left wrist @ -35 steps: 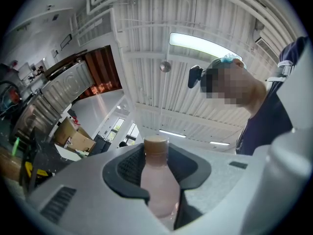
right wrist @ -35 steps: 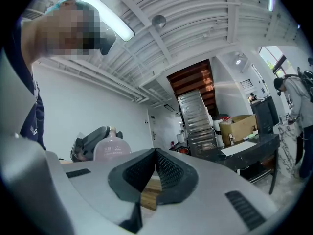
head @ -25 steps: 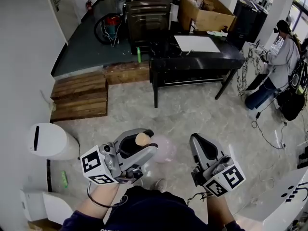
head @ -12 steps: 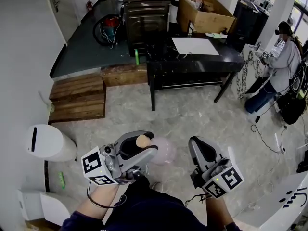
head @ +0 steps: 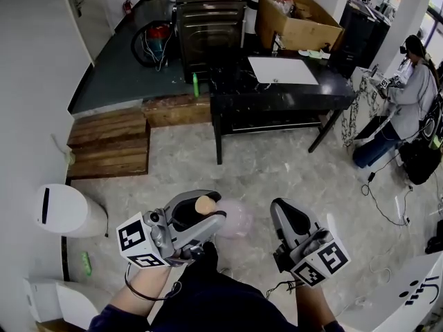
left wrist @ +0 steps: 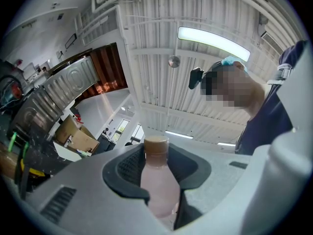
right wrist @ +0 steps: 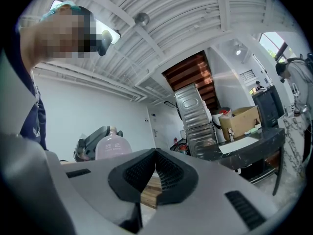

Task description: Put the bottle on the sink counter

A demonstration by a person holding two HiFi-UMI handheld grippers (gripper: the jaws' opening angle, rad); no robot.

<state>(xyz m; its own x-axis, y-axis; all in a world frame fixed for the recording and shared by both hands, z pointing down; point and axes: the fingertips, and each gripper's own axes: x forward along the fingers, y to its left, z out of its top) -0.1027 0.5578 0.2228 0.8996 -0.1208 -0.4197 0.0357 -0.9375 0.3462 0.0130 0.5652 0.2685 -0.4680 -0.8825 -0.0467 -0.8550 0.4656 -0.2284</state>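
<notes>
My left gripper (head: 208, 209) is shut on a pale pink bottle (head: 237, 217) with a tan cap, held low in front of my body. In the left gripper view the bottle (left wrist: 158, 182) stands upright between the dark pads, its cap just above them. The right gripper (head: 282, 210) hovers beside it to the right, jaws shut with nothing between them (right wrist: 155, 156). The right gripper view also catches the bottle (right wrist: 112, 148) off to its left. A black counter-like table (head: 325, 92) with a white sheet on it stands well ahead across the floor.
A cardboard box (head: 297, 21) sits at the table's far end, and a green bottle (head: 196, 85) stands by its left corner. Wooden steps (head: 111, 144) lie to the left and a white bin (head: 62, 209) near left. A person (head: 414, 92) crouches at the right among cables.
The room has slid slightly in the head view, the table edging a little lower. Both grippers keep their pose and the bottle stays gripped.
</notes>
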